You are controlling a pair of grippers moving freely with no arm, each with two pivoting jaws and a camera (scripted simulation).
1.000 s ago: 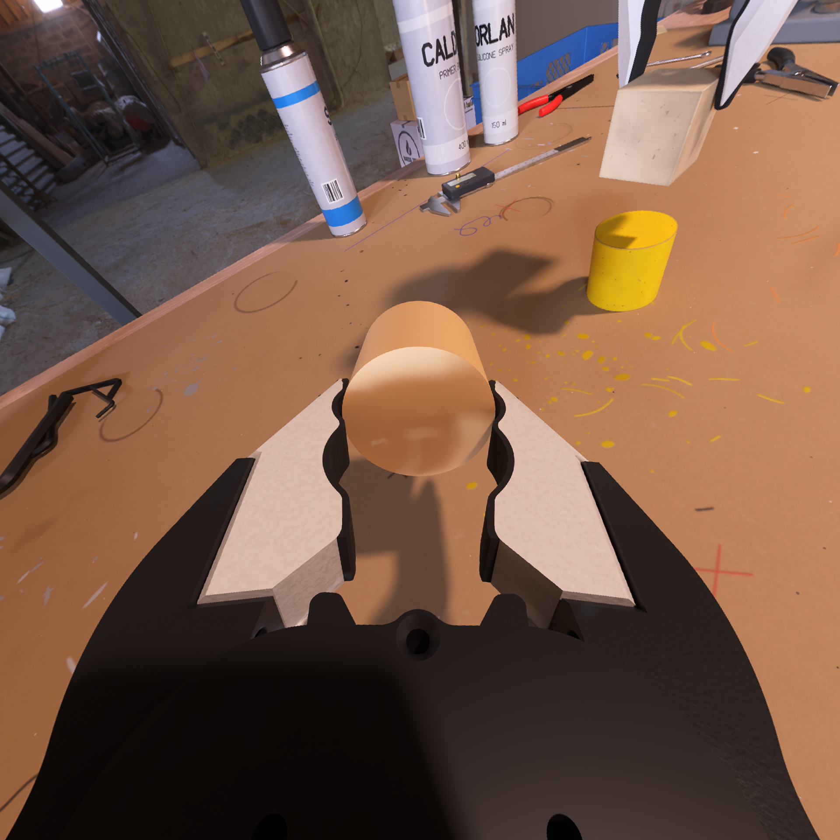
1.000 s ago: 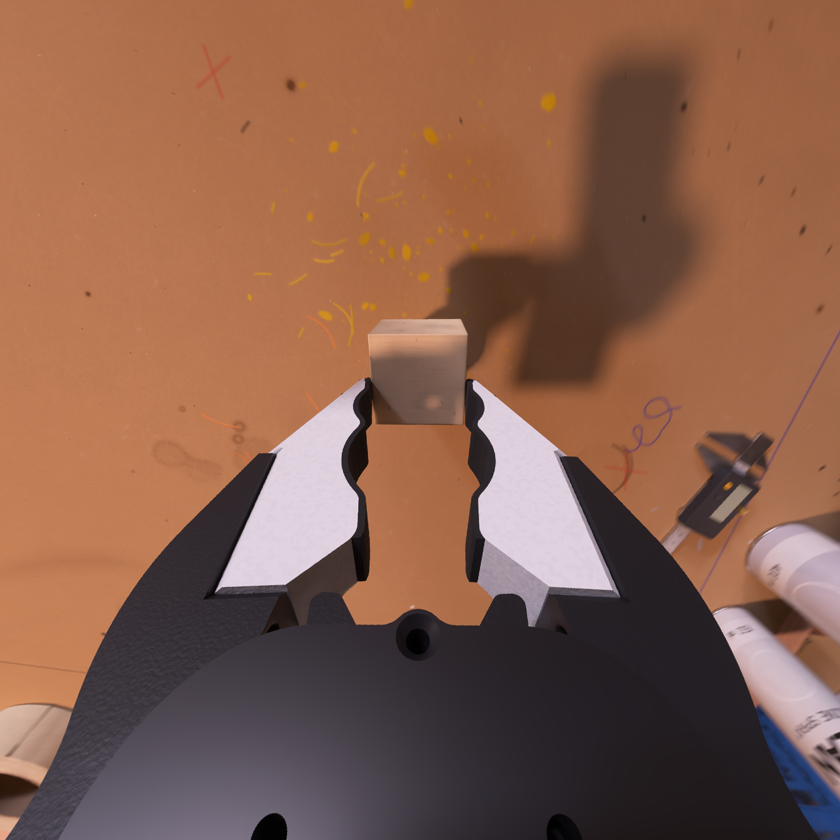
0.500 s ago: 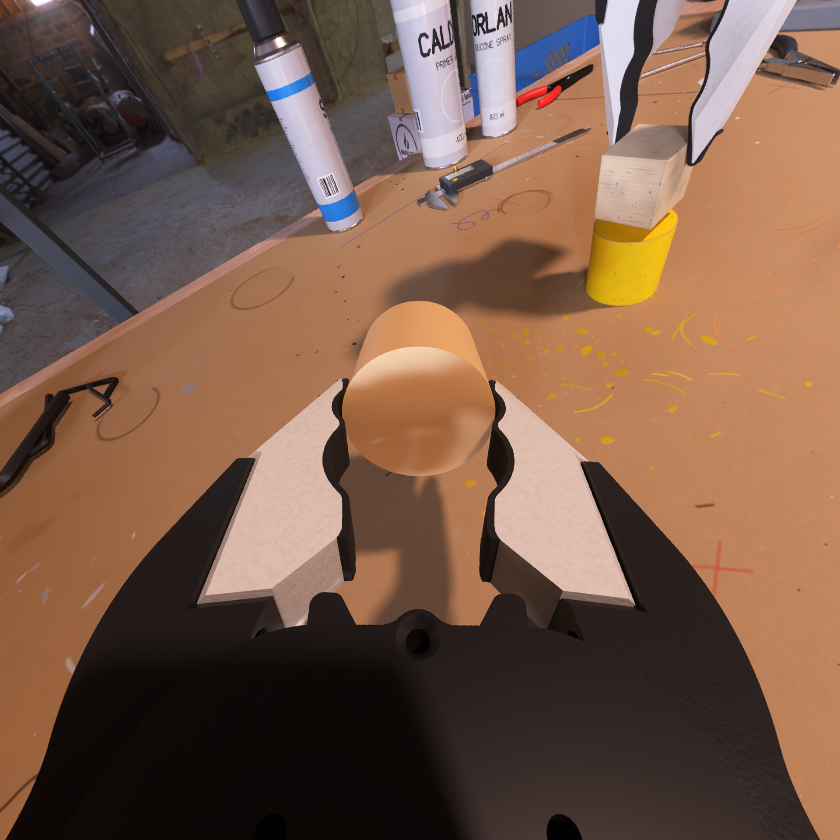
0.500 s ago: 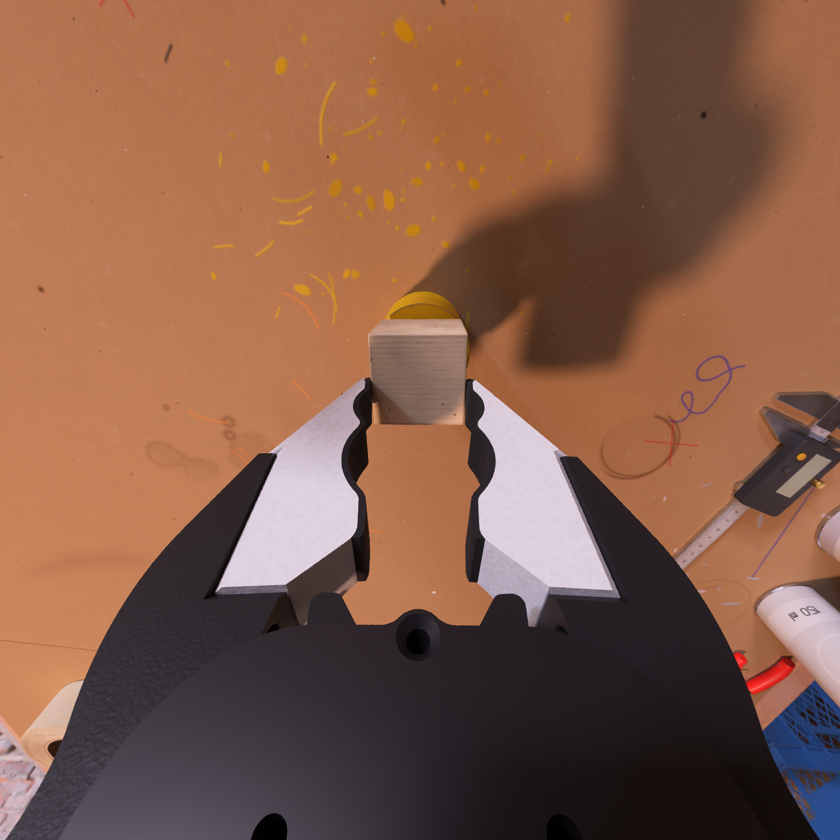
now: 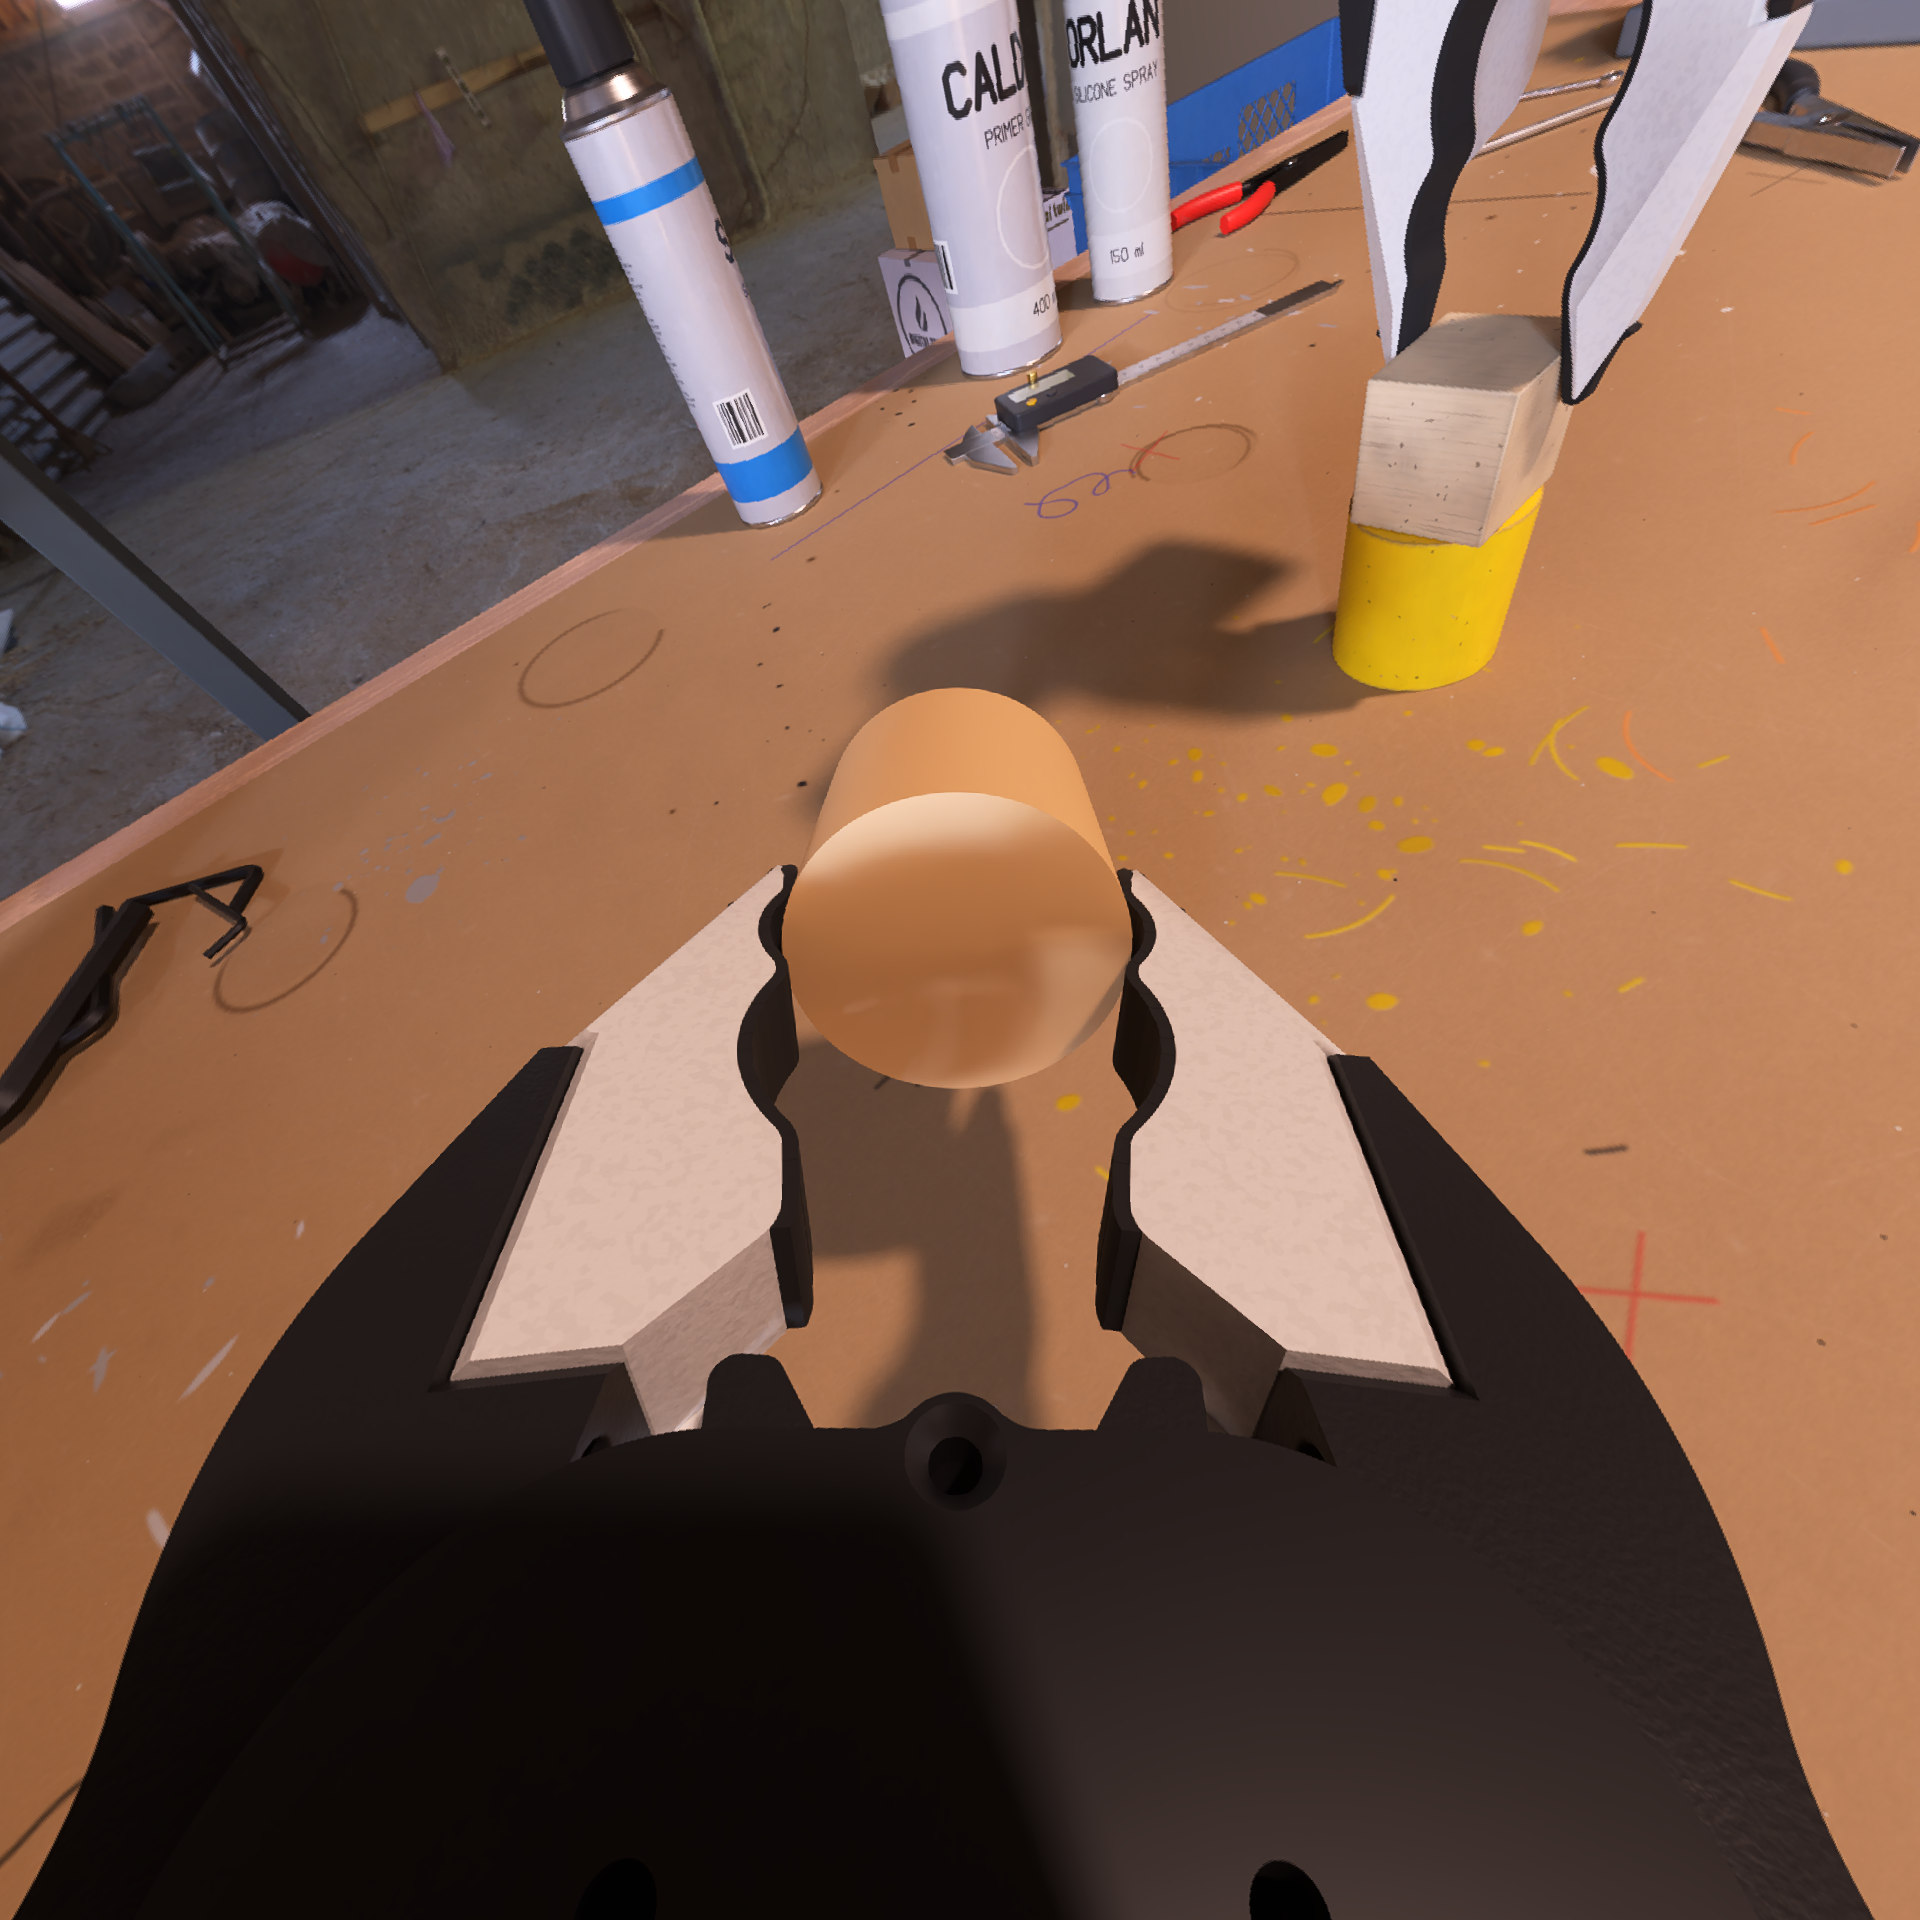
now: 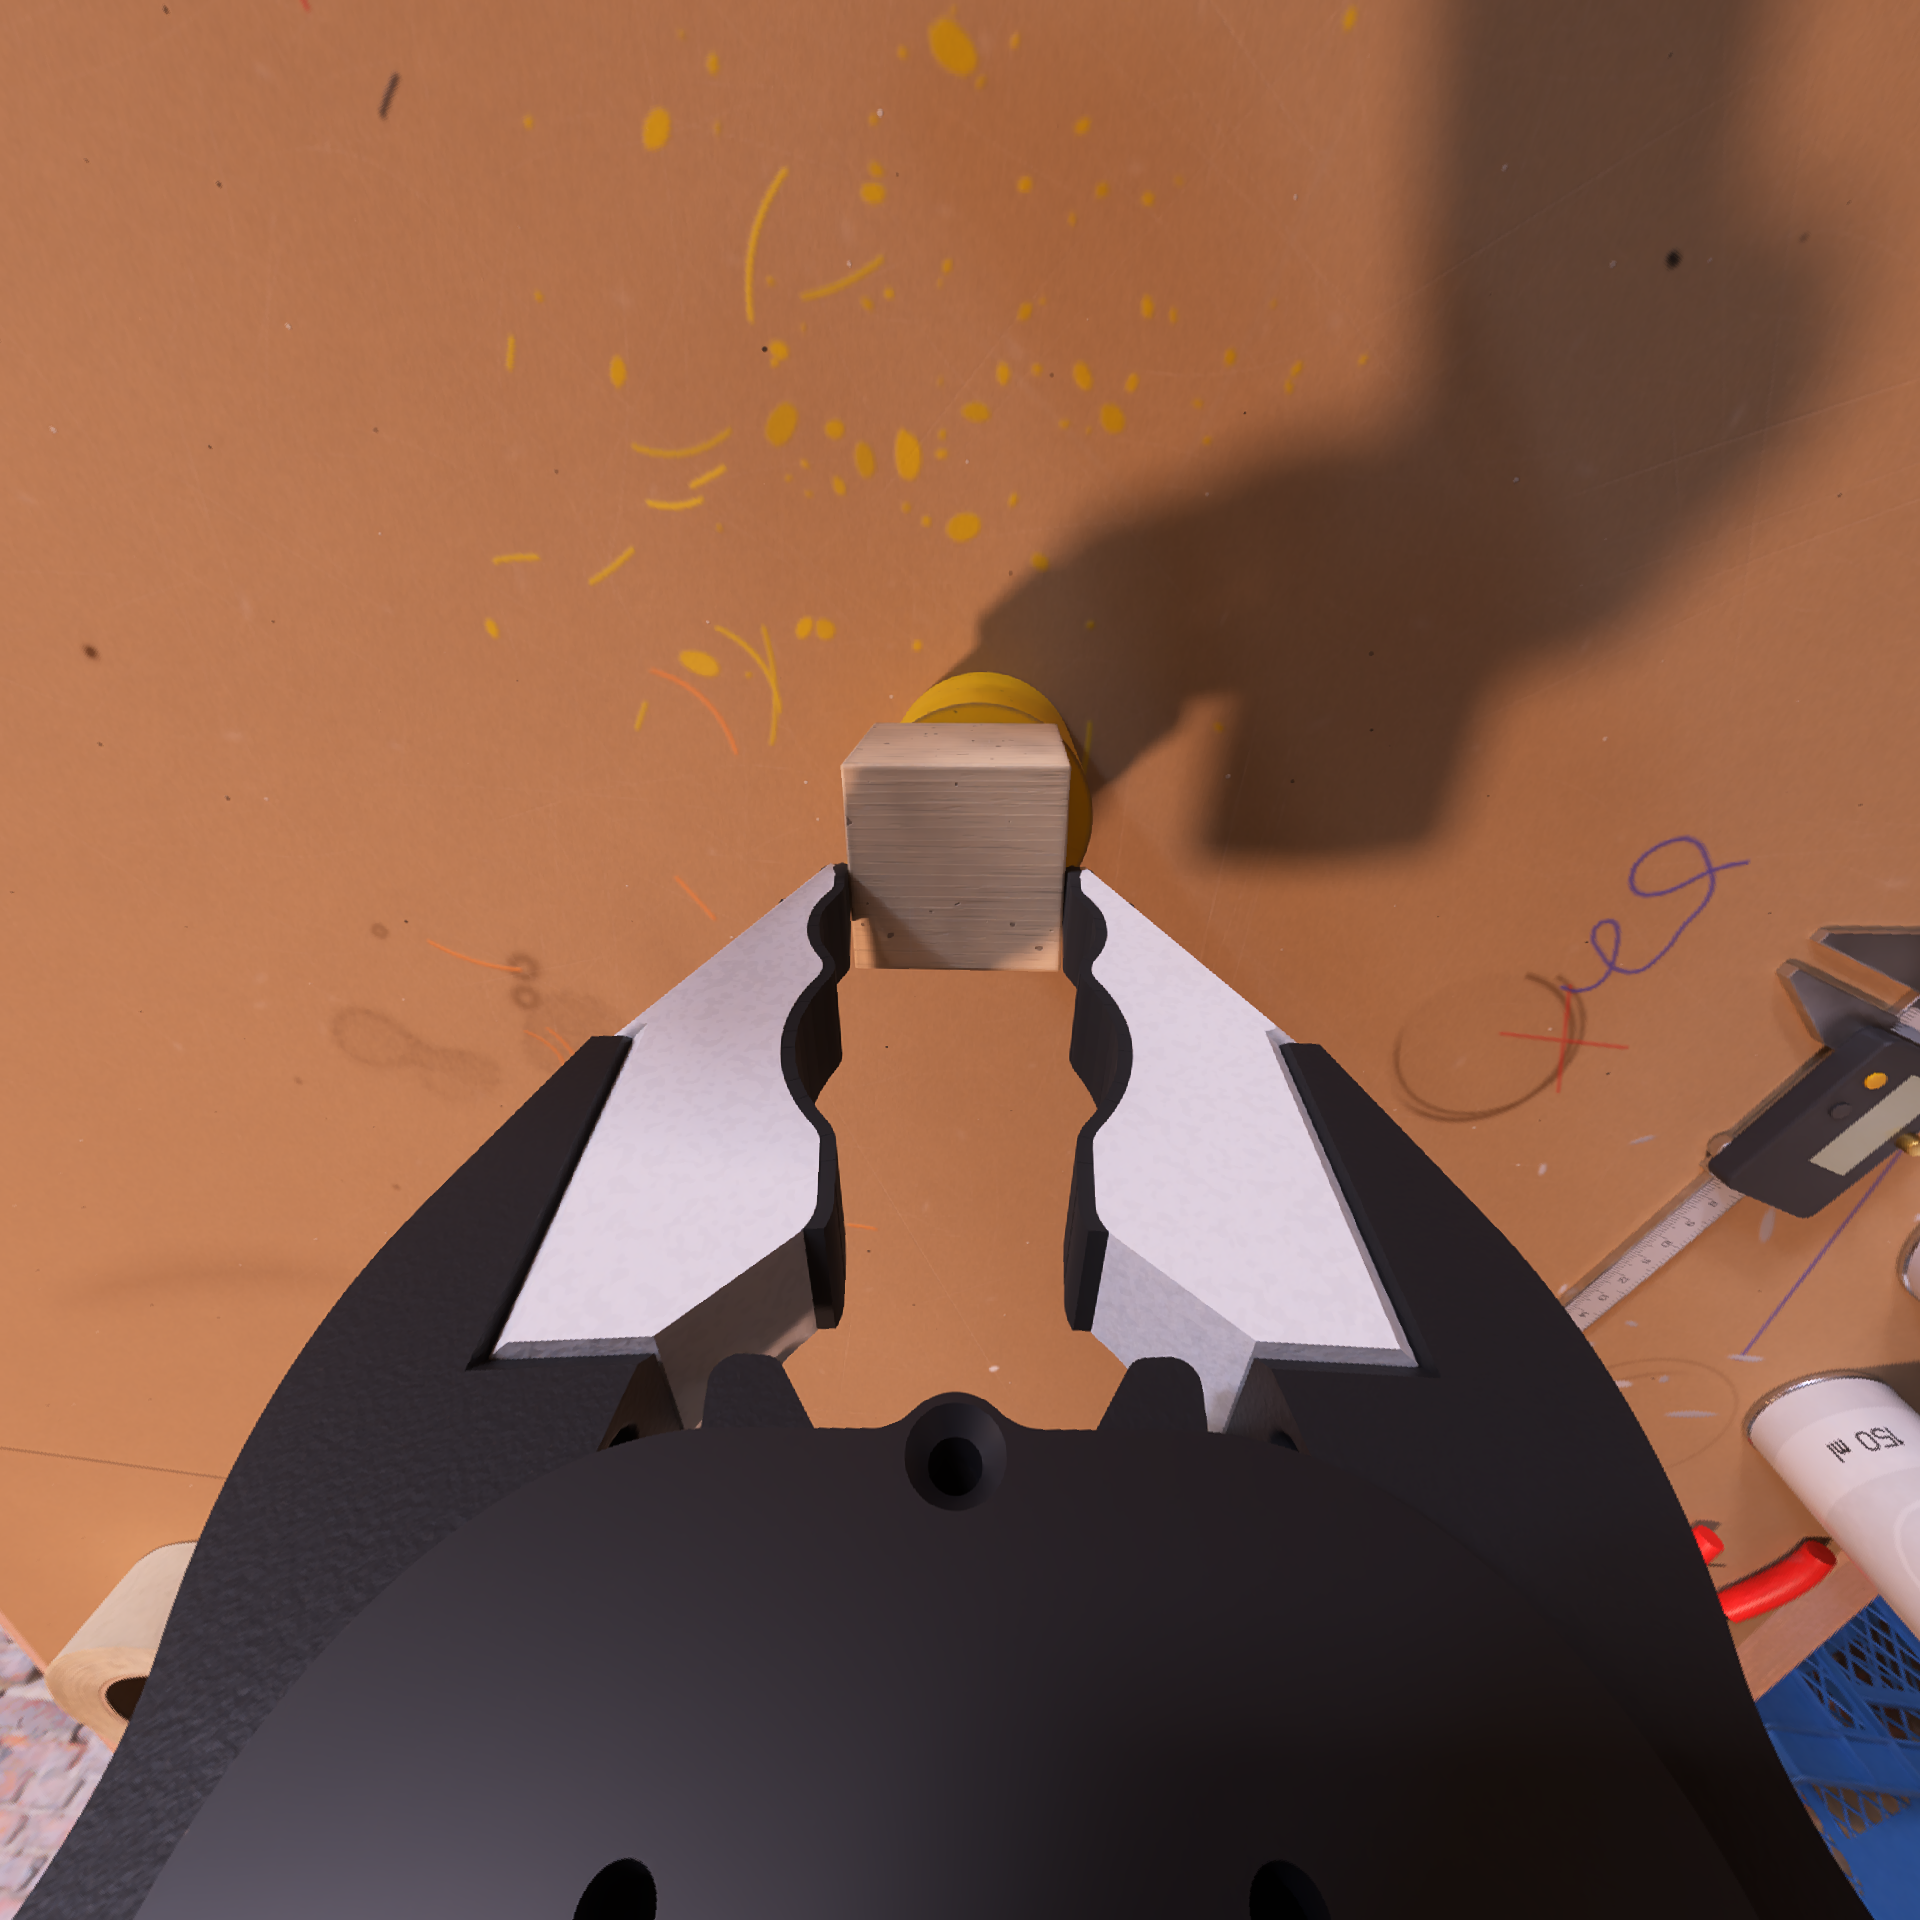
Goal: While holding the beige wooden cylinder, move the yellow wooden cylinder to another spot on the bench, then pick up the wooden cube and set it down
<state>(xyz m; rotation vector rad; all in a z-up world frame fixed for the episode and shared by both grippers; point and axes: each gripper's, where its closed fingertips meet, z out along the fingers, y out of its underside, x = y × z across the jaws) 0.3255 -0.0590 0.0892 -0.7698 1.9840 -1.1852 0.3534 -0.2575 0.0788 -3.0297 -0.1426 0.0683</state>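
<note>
The left gripper was clamped on the beige wooden cylinder, which lay end-on between its fingertips, raised above the bench. Ahead and to the right of those fingers stood the yellow wooden cylinder, upright on the bench. The wooden cube sat against its top face, overhanging one side; whether it bore weight there could not be told.

The right gripper, pointing steeply down at the bench, had its fingers closed on the cube at the tips. The yellow cylinder showed just beyond and beneath the cube.

Surface: an orange-brown board marked with yellow paint spatter beyond the right fingers, pencilled rings, a red cross to the right of the left fingers, and a purple scribble.

Beyond the left fingers, along the far edge, stood three spray cans, with a digital caliper, red-handled pliers and a blue crate nearby. A black clip lay to the left. Off the edge, a concrete floor and a dim workshop with stored clutter were visible.
</note>
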